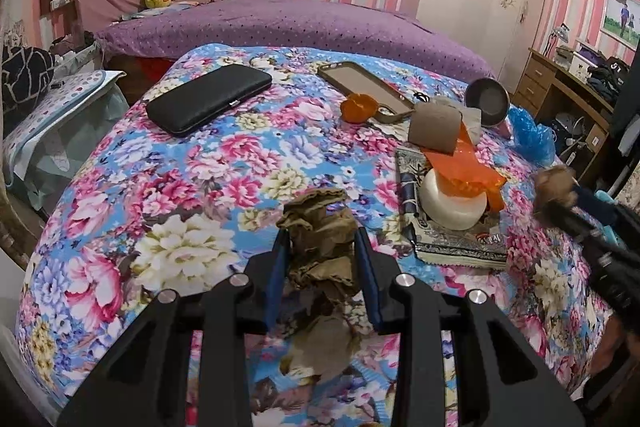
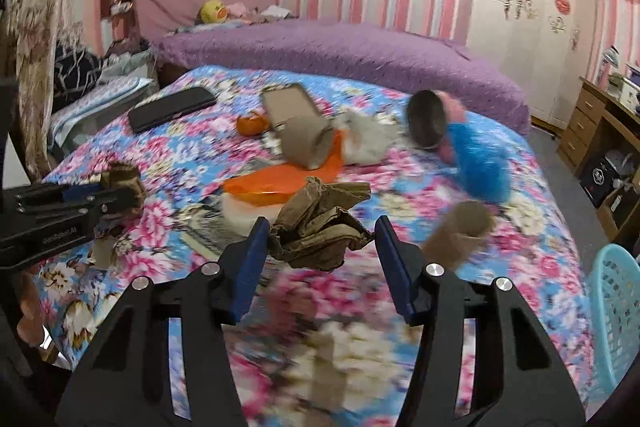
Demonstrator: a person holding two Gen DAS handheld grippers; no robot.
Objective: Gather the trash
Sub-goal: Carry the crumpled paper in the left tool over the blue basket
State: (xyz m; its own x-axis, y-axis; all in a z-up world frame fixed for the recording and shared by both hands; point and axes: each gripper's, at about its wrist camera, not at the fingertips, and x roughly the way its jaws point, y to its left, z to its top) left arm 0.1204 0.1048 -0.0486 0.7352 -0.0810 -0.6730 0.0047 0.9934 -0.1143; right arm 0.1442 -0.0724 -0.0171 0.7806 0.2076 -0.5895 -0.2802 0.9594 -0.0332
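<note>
Crumpled brown paper [image 1: 320, 247], trash lifted off the floral bedspread [image 1: 192, 187], sits pinched in the left gripper [image 1: 322, 251]; the right gripper [image 2: 320, 239] has a second brown wad [image 2: 320, 223] between its jaws, apparently gripped, though blur hides the contact. Both tools angle down over the bed. A turquoise basket [image 2: 616, 315] waits at the bed's edge. Beyond, more remains: orange plastic sheet [image 1: 464, 167], cardboard tube [image 1: 434, 131], orange peel [image 1: 358, 107], blue plastic bag [image 1: 532, 135]. Nothing visibly binned yet.
</note>
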